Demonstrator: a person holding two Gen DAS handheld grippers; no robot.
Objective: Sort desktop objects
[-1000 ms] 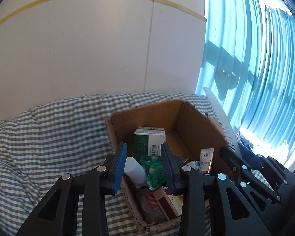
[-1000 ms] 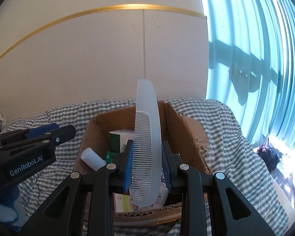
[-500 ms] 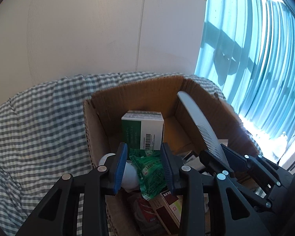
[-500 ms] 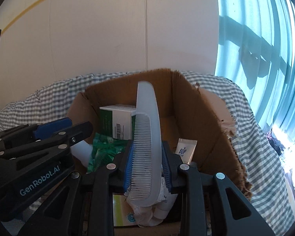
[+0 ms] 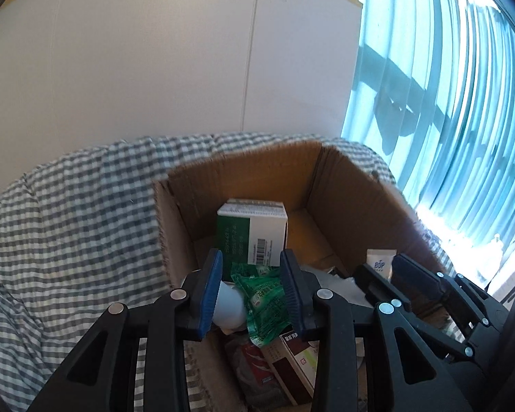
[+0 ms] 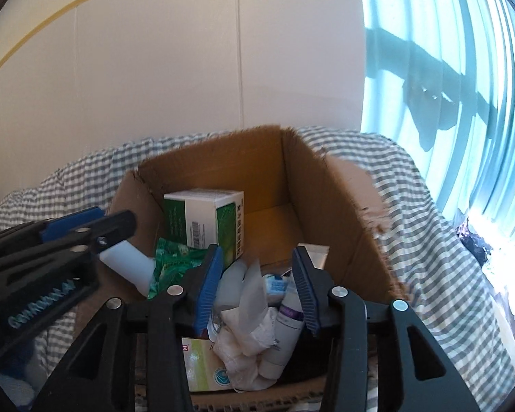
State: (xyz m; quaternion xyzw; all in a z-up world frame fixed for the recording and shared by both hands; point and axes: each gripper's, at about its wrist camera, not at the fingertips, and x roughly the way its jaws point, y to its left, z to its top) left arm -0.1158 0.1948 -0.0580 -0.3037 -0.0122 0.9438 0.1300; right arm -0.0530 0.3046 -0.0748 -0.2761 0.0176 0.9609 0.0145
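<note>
An open cardboard box (image 5: 257, 178) (image 6: 223, 161) holds a green-and-white carton (image 5: 250, 233), a white bottle (image 5: 228, 305), a green packet (image 5: 264, 295) and a small tube (image 5: 379, 264). My left gripper (image 5: 252, 292) hangs open just above the bottle and packet, with nothing between its pads. My right gripper (image 6: 257, 281) is over the box's near right part and its jaws are opening. The translucent white comb (image 6: 252, 292) lies low between them among wrappers and tubes; the pads do not press on it. Each gripper shows in the other's view: right gripper (image 5: 377, 274), left gripper (image 6: 96, 226).
The box sits on a grey-and-white checked cloth (image 5: 68, 213) that covers the surface. A white wall stands close behind it. A bright window with blue vertical blinds (image 6: 463, 86) is at the right. A red-and-white carton (image 5: 292, 353) lies at the box's near edge.
The comb stood upright in my right gripper's grip; now the jaws have spread and it has dropped into the box. Both grippers came down closer over the box.
</note>
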